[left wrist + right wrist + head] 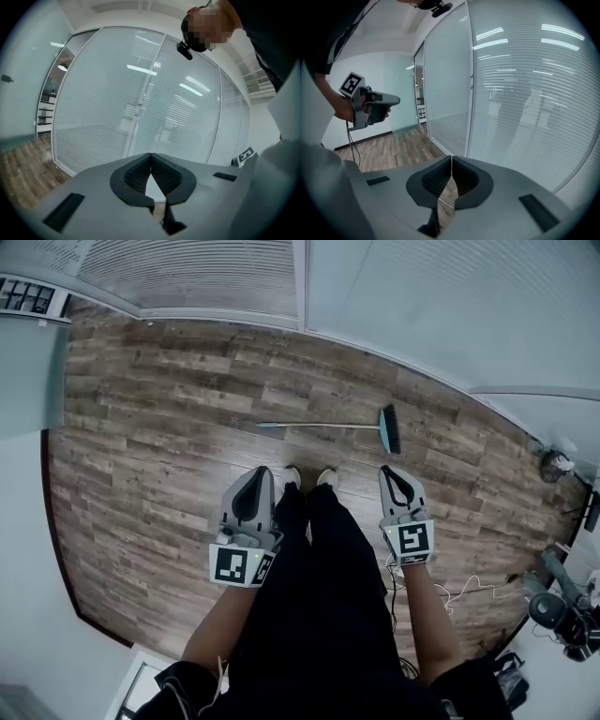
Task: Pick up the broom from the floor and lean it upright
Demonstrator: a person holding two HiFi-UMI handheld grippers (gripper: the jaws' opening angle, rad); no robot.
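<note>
The broom point(328, 425) is seen lying flat on the floor point(150, 427), untouched. Left tongs point(258, 472) and right tongs point(389, 471) are held clenched and empty near it, probably lined up for the reach.

This looks like an office or lab room. Full-height glass partition walls point(525, 93) are backed by horizontal blinds, with a glass door point(140, 108) set in them. The flooring point(159, 418) is wood-look plank. A shelving unit point(44, 112) stands at the far end, and loose cables point(464, 592) trail beside grey equipment point(553, 601) in one corner.
</note>
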